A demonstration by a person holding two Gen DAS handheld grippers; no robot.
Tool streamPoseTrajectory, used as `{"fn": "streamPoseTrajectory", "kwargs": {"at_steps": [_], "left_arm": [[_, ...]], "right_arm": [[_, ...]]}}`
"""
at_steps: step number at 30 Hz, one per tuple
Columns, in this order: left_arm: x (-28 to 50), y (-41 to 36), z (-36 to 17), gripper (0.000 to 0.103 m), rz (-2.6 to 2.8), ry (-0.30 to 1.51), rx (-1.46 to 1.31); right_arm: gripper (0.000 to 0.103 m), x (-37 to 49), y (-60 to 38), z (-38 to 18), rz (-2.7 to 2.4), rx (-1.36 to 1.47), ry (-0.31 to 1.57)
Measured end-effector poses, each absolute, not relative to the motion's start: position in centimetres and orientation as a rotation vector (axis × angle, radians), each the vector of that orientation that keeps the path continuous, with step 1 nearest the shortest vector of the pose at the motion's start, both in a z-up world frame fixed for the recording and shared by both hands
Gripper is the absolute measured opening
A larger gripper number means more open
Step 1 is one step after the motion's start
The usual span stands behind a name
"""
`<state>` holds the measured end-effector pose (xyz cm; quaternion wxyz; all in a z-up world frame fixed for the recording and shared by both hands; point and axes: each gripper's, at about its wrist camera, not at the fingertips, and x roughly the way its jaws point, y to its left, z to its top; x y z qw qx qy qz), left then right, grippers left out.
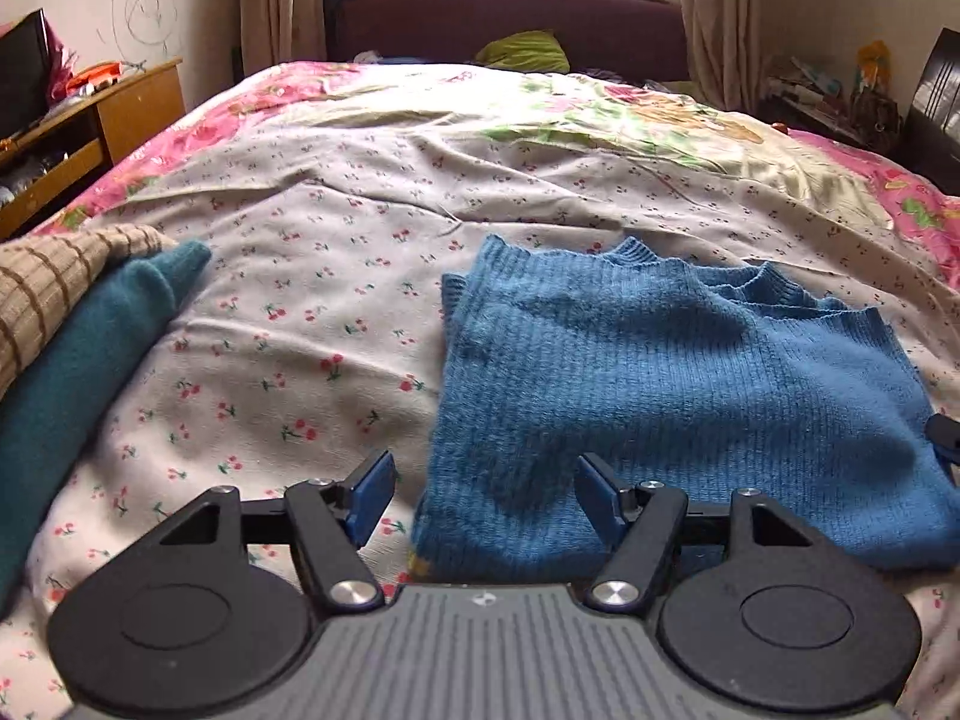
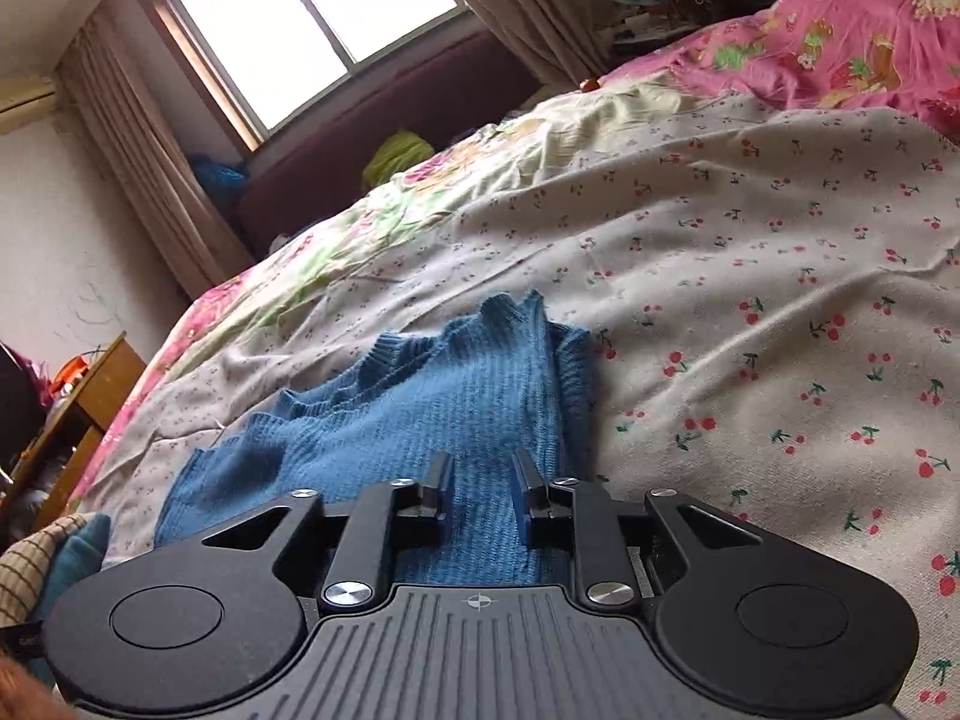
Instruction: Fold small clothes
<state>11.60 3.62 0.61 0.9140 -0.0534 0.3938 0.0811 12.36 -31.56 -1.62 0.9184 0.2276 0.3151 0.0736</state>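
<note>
blue sweater (image 1: 678, 396) lies on the bed (image 1: 336, 276) just ahead of my left tool (image 1: 483, 489), already doubled into a rough rectangle, collar at the far edge. left tool jaws stand wide apart with nothing between them, hovering over the near left corner. right tool (image 2: 480, 483) sits over the sweater's near right part, jaws narrowly parted; the knit shows in the gap, pads not pressing it that i can see. my judgement: this fold is about done, maybe one more halving or a tidy left. stack of teal sweater (image 1: 66, 372) and striped top (image 1: 54, 288), far left of the left tool, looks finished.
</note>
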Motion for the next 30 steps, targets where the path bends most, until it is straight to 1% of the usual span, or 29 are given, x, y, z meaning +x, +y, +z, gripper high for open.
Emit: {"fn": "streamPoseTrajectory", "kwargs": {"at_steps": [7,13,15,16,17,18,20,24,26,30], "left_arm": [[12.8,0.8,0.4,0.077,0.088,0.8,-0.124],[14.9,-2.9,-0.4,0.077,-0.01,0.766,-0.086],[15.7,-4.0,-1.3,0.077,-0.015,0.769,-0.04],[16.0,-4.5,-1.9,0.08,-0.008,0.768,-0.013],[16.2,-4.8,-2.5,0.083,-0.01,0.768,0.009],[16.3,-5.1,-2.9,0.083,-0.012,0.768,0.032],[16.0,-5.2,-2.9,0.084,-0.018,0.753,0.059],[15.1,-4.0,-1.8,0.083,-0.039,0.728,-0.009],[14.7,-3.7,-1.5,0.083,-0.035,0.703,-0.027],[14.8,-4.0,-2.4,0.083,-0.054,0.716,0.016]], "right_arm": [[0.026,12.3,-32.1,-2.3,0.158,0.498,0.652],[0.027,12.3,-33.4,-2.5,0.17,0.59,0.651],[0.027,12.4,-33.7,-2.6,0.169,0.615,0.653],[0.028,12.5,-33.8,-2.8,0.17,0.622,0.661],[0.03,12.7,-33.8,-3.0,0.173,0.625,0.667],[0.031,12.7,-33.7,-3.1,0.175,0.624,0.67],[0.031,12.7,-33.6,-3.1,0.173,0.618,0.664],[0.031,12.3,-34.3,-2.8,0.149,0.654,0.63],[0.041,12.2,-34.4,-2.8,0.121,0.642,0.624],[0.043,12.9,-34.1,-4.1,0.127,0.661,0.693]]}}
